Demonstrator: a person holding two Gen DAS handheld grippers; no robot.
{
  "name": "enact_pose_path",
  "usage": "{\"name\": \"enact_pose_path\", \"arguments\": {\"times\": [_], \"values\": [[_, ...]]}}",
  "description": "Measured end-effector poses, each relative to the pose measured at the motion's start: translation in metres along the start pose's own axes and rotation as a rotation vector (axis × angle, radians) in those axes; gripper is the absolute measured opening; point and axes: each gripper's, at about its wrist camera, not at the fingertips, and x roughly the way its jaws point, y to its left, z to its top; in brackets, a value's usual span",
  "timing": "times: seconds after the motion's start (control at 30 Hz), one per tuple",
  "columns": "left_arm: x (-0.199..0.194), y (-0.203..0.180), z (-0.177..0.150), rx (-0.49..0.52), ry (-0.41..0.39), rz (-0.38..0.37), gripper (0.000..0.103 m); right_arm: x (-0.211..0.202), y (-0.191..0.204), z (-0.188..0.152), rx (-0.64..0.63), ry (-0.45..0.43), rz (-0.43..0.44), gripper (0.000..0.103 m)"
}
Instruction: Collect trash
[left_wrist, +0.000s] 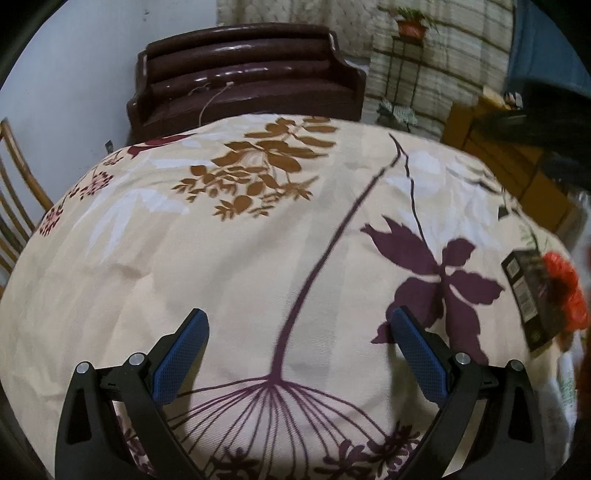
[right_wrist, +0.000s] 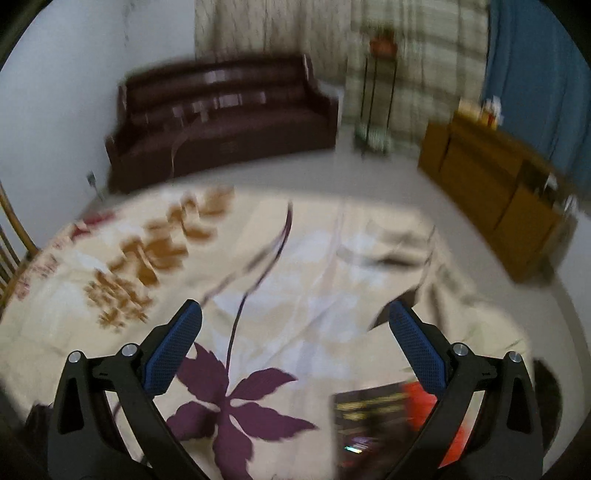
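A black flat packet (left_wrist: 526, 291) lies on the floral tablecloth (left_wrist: 258, 251) at the far right, with something crumpled and orange-red (left_wrist: 565, 284) on its right side. My left gripper (left_wrist: 297, 321) is open and empty over the cloth, well left of the packet. In the blurred right wrist view the packet (right_wrist: 369, 424) lies at the lower right with the orange-red thing (right_wrist: 417, 395) beside it. My right gripper (right_wrist: 293, 314) is open and empty above the cloth (right_wrist: 295, 295), its right finger over the packet's edge.
A dark brown sofa (left_wrist: 243, 74) stands past the table's far edge. A wooden chair (left_wrist: 14, 192) is at the left. A wooden cabinet (right_wrist: 498, 177) stands at the right, and a plant stand (left_wrist: 406, 51) by the curtain.
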Motion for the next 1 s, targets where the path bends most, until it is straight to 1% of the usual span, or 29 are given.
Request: {"name": "enact_pose_path", "arguments": {"times": [0.07, 0.1, 0.17, 0.23, 0.33, 0.43, 0.57, 0.7, 0.8, 1.0], "values": [[-0.009, 0.006, -0.002, -0.03, -0.035, 0.019, 0.097, -0.034, -0.018, 0.001, 0.012, -0.078, 0.0, 0.099], [-0.014, 0.006, -0.004, -0.033, -0.049, 0.027, 0.097, -0.052, -0.031, -0.004, 0.027, -0.109, 0.022, 0.099], [-0.028, 0.002, -0.009, -0.014, -0.078, 0.031, 0.097, -0.073, -0.052, -0.016, 0.043, -0.133, 0.058, 0.099], [-0.046, -0.006, -0.015, 0.008, -0.114, 0.032, 0.097, -0.09, -0.074, -0.033, 0.035, -0.13, 0.029, 0.099], [-0.077, -0.022, -0.027, 0.04, -0.165, 0.011, 0.097, -0.11, -0.107, -0.063, 0.046, -0.114, -0.056, 0.099], [-0.097, -0.04, -0.034, 0.061, -0.178, -0.033, 0.097, -0.123, -0.134, -0.09, 0.075, -0.081, -0.12, 0.099], [-0.121, -0.072, -0.051, 0.106, -0.2, -0.088, 0.097, -0.144, -0.162, -0.124, 0.099, -0.073, -0.194, 0.099], [-0.137, -0.103, -0.069, 0.139, -0.207, -0.125, 0.097, -0.157, -0.181, -0.152, 0.111, -0.049, -0.224, 0.099], [-0.144, -0.126, -0.081, 0.16, -0.199, -0.143, 0.097, -0.166, -0.192, -0.169, 0.118, -0.047, -0.244, 0.099], [-0.153, -0.161, -0.105, 0.182, -0.191, -0.153, 0.097, -0.186, -0.218, -0.195, 0.151, -0.062, -0.259, 0.099]]}}
